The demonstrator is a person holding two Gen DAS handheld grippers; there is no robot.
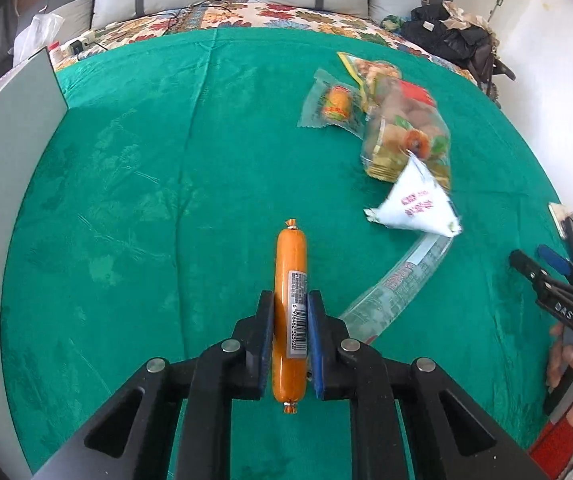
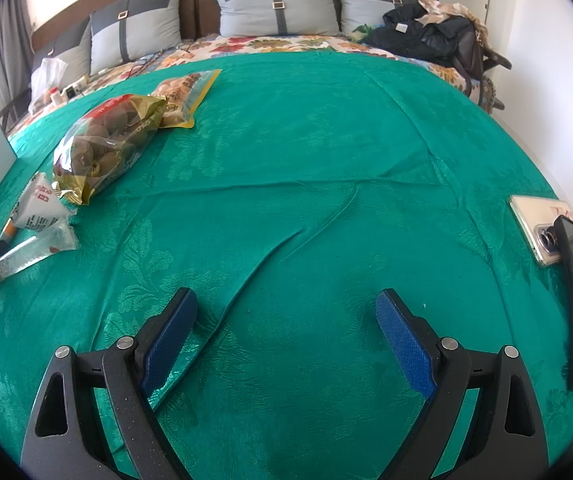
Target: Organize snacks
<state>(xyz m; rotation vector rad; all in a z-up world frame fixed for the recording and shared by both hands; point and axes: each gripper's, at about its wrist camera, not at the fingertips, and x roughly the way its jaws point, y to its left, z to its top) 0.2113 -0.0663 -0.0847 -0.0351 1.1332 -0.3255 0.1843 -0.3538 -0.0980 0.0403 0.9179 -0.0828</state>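
Left wrist view: left gripper clamped on an orange sausage stick, blue pads pressed to both sides of its barcode label, the stick lined up with the fingers and reaching past their tips above the green bedspread. Beyond and to the right, a white triangular packet lying over one end of a long clear wrapper; farther off, a bag of brown round snacks and a small clear pack with an orange snack. At the right edge, the right gripper in a hand.

Right wrist view: right gripper spread wide, nothing between the pads, only bedspread below. Seen here alone: two phones at the right edge. Snack pile at far left, with a yellow-edged bag behind the brown snacks. Sausage mostly cut off at the left edge.
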